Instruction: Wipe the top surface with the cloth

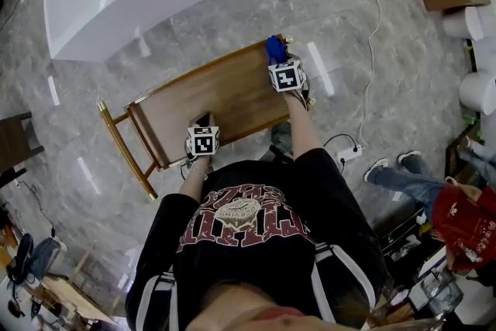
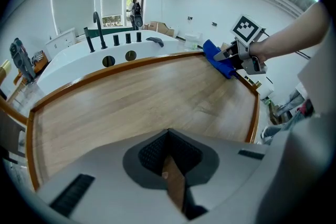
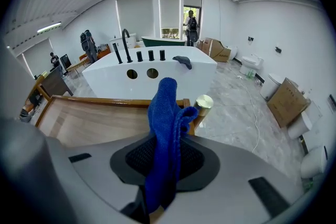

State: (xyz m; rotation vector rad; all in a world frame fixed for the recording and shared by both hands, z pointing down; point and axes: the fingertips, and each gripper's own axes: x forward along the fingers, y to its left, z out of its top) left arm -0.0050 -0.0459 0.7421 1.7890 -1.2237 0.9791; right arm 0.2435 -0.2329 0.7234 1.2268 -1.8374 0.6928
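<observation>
The right hand-held gripper (image 3: 164,160) pinches the blue cloth (image 3: 167,107) at the bench's (image 1: 225,101) far right corner, while the left hand-held gripper (image 2: 168,157) sits pressed together near its front edge.

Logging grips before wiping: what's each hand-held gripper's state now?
Left hand-held gripper: closed on the table's wooden rim.
Right hand-held gripper: closed on the blue cloth.
</observation>
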